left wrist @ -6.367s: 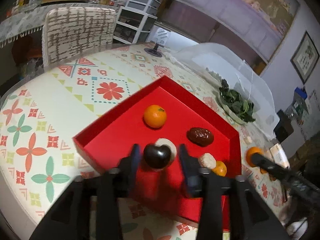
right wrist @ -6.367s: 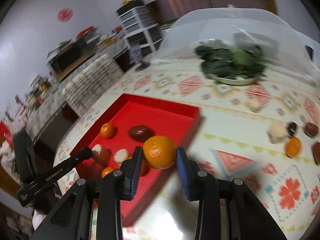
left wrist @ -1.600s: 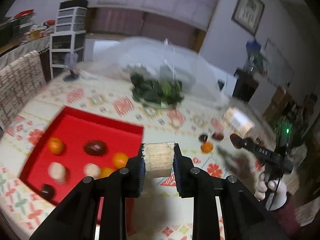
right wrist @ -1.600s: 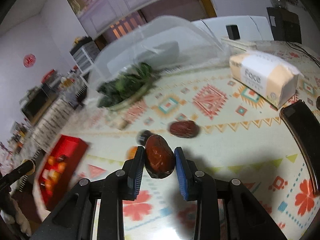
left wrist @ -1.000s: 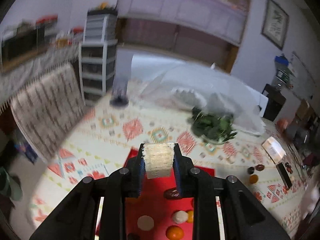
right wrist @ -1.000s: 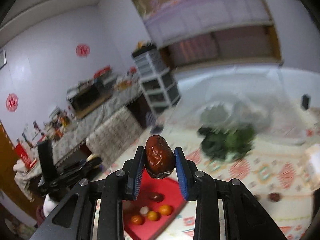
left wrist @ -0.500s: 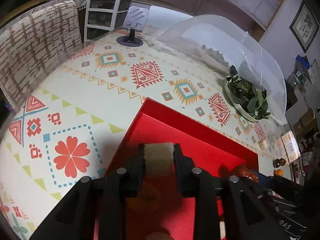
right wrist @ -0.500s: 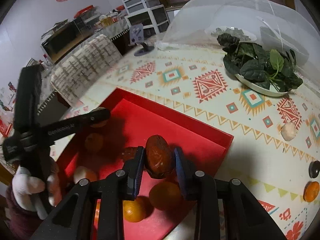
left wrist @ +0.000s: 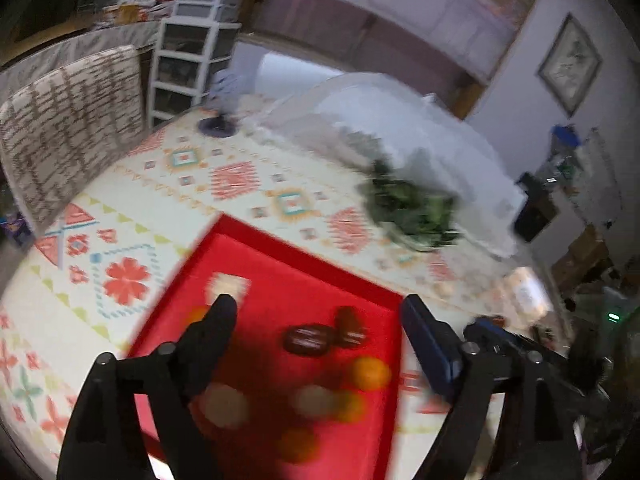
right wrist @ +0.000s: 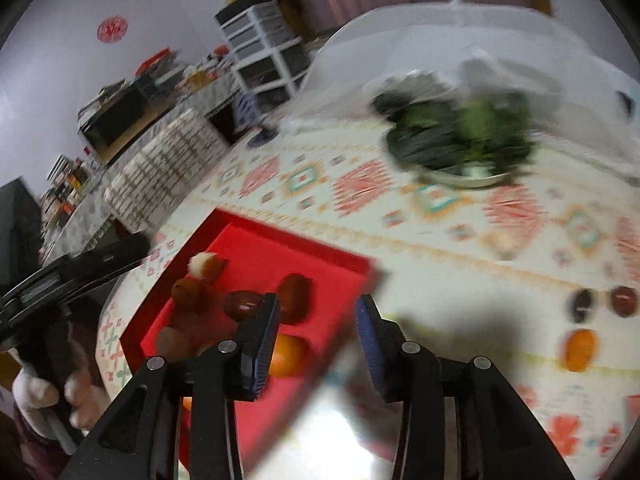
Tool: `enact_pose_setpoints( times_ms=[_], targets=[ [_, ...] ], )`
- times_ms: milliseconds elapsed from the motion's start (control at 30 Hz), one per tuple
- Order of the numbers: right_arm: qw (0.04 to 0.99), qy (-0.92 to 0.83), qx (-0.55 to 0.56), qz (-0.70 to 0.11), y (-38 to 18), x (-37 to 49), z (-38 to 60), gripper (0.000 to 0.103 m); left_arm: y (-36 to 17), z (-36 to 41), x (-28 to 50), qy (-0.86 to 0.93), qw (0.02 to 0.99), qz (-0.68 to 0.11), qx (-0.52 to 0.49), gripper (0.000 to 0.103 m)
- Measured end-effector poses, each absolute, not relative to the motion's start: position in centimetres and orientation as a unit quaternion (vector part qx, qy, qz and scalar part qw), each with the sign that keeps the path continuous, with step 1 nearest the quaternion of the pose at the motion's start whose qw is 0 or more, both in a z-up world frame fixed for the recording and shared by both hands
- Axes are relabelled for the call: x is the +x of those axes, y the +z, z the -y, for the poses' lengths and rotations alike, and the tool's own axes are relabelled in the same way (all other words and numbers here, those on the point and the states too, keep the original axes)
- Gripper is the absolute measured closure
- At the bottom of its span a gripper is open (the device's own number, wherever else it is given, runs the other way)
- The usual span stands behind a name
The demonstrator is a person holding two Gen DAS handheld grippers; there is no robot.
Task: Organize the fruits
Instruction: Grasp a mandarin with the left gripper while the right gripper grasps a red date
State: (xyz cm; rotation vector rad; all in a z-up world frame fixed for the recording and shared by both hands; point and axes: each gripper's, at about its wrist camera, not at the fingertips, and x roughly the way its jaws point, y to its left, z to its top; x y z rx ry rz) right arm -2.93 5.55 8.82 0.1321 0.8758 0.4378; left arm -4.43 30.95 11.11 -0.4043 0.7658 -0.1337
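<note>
**Both grippers empty over tray**

L gripper (left wrist: 316,316) jaws wide apart, holding nothing, above the tray (left wrist: 280,256). R gripper (right wrist: 316,316) likewise spread, at tray's near corner. Fruits in tray: pale block (left wrist: 226,285), dates (left wrist: 310,339), oranges (left wrist: 370,372). Beyond tray, patterned tablecloth (left wrist: 240,176), greens (right wrist: 460,132), mesh cover, drawers.

Left tongs (left wrist: 320,320) wide apart, empty, above red tray (left wrist: 280,256); pale block (left wrist: 226,285) inside

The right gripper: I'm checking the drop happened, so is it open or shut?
Open. In the right wrist view the right gripper has its fingers spread with nothing between them, above the red tray.
</note>
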Motion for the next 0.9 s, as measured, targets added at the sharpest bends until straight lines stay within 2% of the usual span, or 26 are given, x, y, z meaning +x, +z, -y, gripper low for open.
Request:
enact_pose_setpoints(
  times_ms=[133,367,633,900],
  targets=[
    [0.902,0.142,0.081,-0.399,10.0,-4.2,2.4,0.057,11.8,-26.8,-5.6,-0.124,0.899,-0.365,-0.206,0.018],
    [0.9,0.058,0.139,-0.409,7.3,-4.7,13.1,0.056,10.2,-18.7,-4.5,-0.165,0.883,-0.404,-0.171,0.018],
    [0.902,0.033,0.14,-0.407,4.5,-1.2,16.9,0.056,6.4,-11.4,-2.8,-0.188,0.863,-0.447,-0.142,0.018],
    [0.895,0.073,0.14,-0.416,2.8,2.0,16.4,0.056,3.0,-5.2,-1.1,-0.216,0.854,-0.465,-0.088,0.018]
  ],
)
